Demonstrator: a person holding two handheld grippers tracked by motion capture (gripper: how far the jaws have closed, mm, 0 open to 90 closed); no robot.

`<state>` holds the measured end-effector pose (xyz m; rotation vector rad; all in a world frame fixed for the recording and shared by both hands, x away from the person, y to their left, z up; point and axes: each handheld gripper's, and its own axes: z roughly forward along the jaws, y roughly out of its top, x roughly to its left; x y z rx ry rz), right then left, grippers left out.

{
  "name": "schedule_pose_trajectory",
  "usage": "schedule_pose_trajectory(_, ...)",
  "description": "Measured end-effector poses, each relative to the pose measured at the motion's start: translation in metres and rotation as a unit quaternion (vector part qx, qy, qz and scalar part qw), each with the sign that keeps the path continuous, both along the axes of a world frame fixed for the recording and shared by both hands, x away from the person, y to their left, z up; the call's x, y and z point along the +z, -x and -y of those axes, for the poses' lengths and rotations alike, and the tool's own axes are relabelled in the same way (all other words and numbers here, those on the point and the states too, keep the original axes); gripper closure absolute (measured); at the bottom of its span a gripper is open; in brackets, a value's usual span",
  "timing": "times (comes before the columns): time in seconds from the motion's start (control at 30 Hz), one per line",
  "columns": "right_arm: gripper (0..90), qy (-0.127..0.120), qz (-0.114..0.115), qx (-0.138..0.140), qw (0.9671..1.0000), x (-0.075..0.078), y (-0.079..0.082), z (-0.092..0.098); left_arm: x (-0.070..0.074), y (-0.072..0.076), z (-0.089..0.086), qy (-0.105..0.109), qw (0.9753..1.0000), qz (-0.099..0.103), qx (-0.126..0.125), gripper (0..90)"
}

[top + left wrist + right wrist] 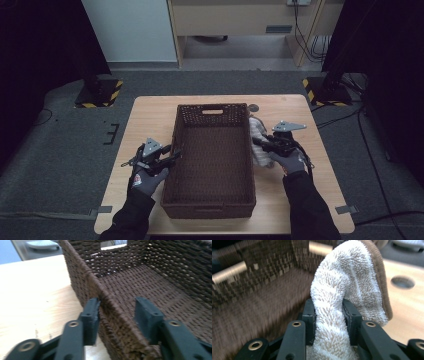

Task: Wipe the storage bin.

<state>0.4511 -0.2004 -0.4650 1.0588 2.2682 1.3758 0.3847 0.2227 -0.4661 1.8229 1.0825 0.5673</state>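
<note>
White fluffy terry towel with a brown trim (258, 142), high view: it lies bunched on the pale wooden table (150, 117), just outside the right wall of the dark brown woven rectangular basket (214, 200), which holds nothing. The right gripper (256, 142) meets the towel there; the left gripper (175, 155) sits at the basket's left wall, mid-length.

Left gripper view: the jaws stand apart, straddling the rim of the basket (110, 297), one pad outside, one inside, not yet pinching the weave.

Right gripper view: the jaws are clamped on a fold of the towel (347, 290), which rises between them with the basket (262, 277) beyond at left.

Step in hand, as judged: the towel is gripped, ready for transfer. The next move calls for lifting it clear of the right wall and carrying it left over the basket floor, while the left gripper steadies the rim.
</note>
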Motion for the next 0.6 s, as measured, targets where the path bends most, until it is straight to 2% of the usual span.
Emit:
schedule_pose_trajectory(0.1,69.0,0.029,-0.020,0.006,0.9994,-0.018,0.002,-0.006,0.000,0.000,0.000,-0.001,1.0000,0.002,-0.008,52.5)
schedule_pose_trajectory(0.2,69.0,0.050,-0.037,0.004,0.9981,-0.030,0.002,-0.009,0.000,0.000,0.001,-0.004,1.0000,0.004,-0.008,53.8)
schedule_pose_trajectory(0.3,68.9,0.048,-0.049,-0.002,0.9976,-0.035,0.001,-0.006,0.000,0.001,0.001,-0.004,1.0000,0.004,-0.008,53.8)
schedule_pose_trajectory(0.37,68.7,0.045,-0.048,-0.005,0.9978,-0.031,0.002,-0.004,0.001,0.001,0.001,-0.007,0.9999,0.005,-0.007,54.0)
schedule_pose_trajectory(0.43,68.5,0.031,-0.036,-0.006,0.9989,-0.022,0.005,-0.002,0.001,0.001,0.002,-0.011,0.9999,0.006,-0.006,54.3)
schedule_pose_trajectory(0.53,68.5,-0.005,-0.005,-0.011,0.9999,-0.002,0.012,0.003,0.001,0.002,0.003,-0.016,0.9998,0.007,-0.003,54.7)
schedule_pose_trajectory(0.6,68.5,-0.016,0.013,-0.005,0.9998,0.010,0.019,0.005,0.002,0.002,0.003,-0.018,0.9998,0.008,0.000,54.8)
